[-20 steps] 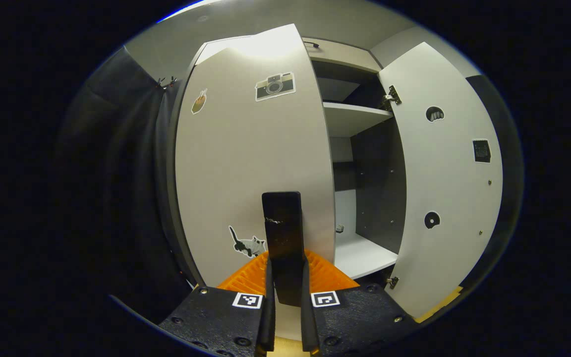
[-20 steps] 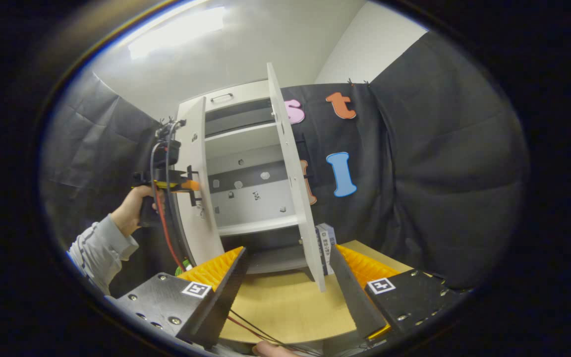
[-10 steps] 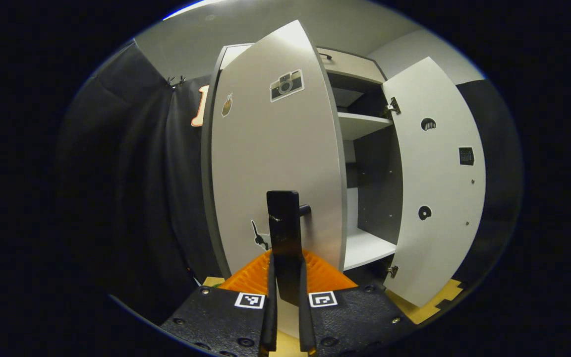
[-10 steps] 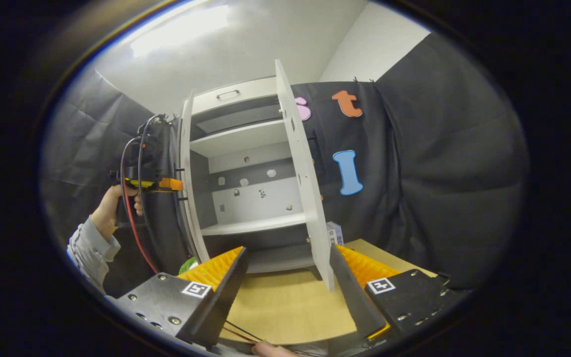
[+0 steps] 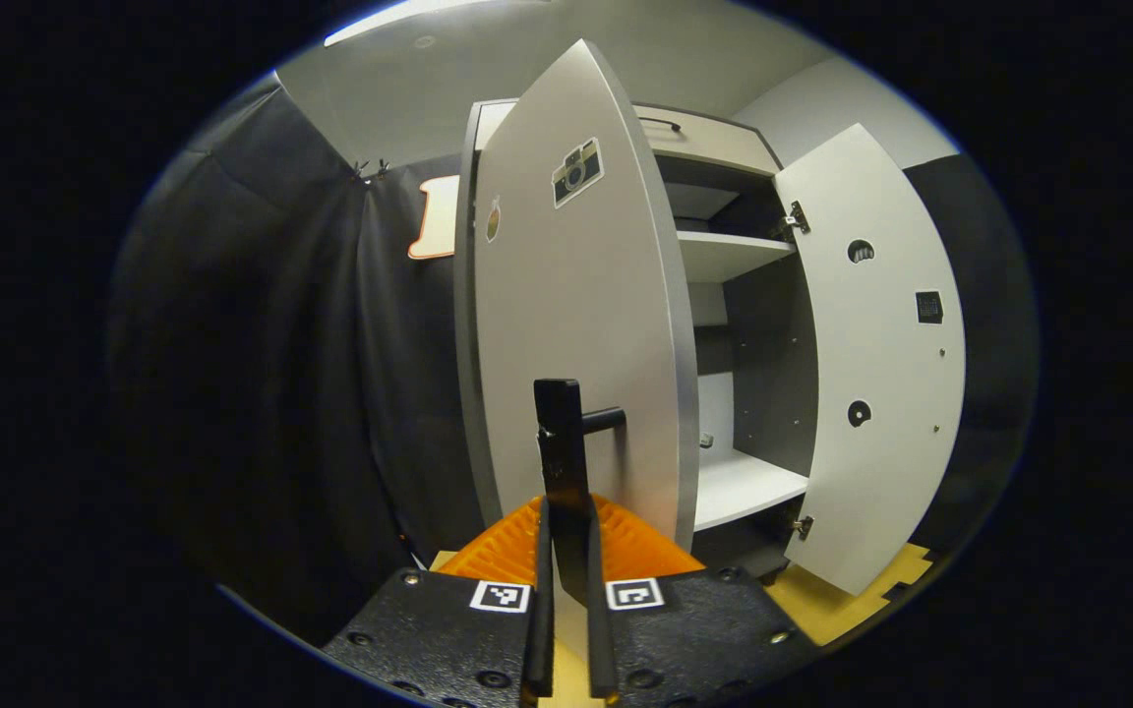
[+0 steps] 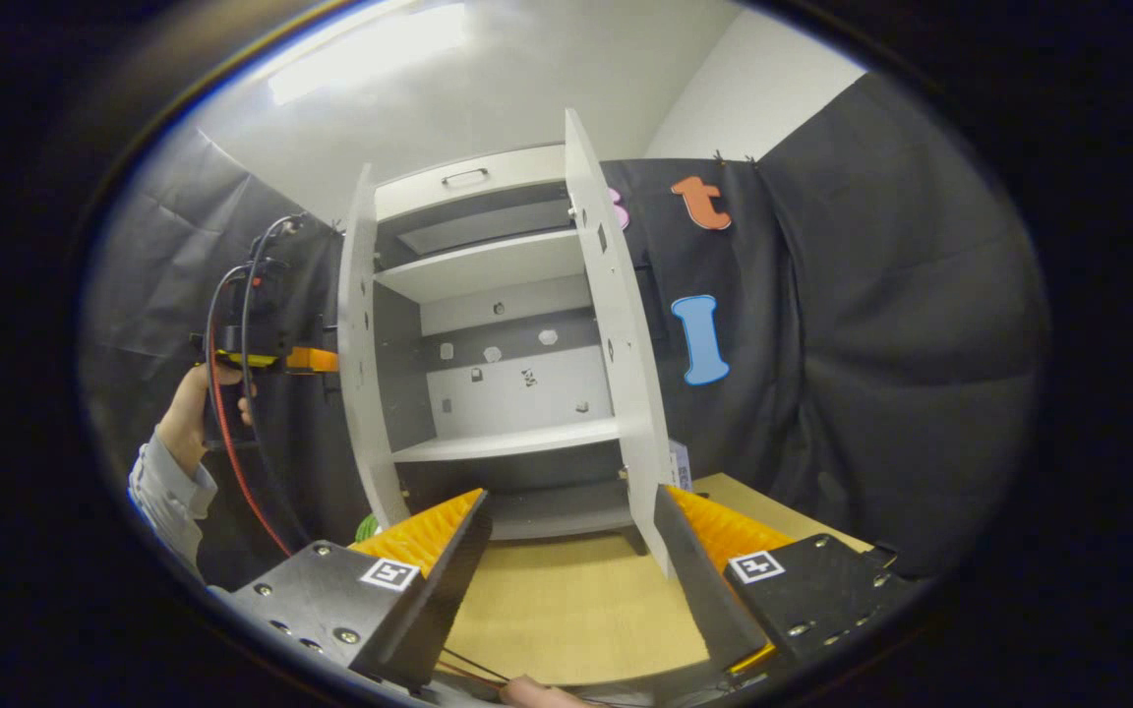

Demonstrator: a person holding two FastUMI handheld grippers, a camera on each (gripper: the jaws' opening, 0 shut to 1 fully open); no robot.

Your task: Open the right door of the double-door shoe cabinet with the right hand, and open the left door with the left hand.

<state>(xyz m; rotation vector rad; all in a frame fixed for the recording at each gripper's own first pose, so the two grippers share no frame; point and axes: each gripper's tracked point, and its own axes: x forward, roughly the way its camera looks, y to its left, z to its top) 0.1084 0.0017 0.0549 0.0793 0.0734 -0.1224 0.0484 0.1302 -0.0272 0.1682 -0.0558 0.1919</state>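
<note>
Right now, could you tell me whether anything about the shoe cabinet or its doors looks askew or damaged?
Nothing stands out. The left door and right door both hang straight and open, the shelves sit level, and the left gripper is shut on the handle.

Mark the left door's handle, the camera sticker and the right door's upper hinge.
left door's handle (image 5: 559, 442): left gripper view, on the dark upright bar held in the left claw.
camera sticker (image 5: 577, 172): left gripper view, on the sticker's middle, high on the left door.
right door's upper hinge (image 5: 797, 217): left gripper view, on the metal hinge body.
</note>
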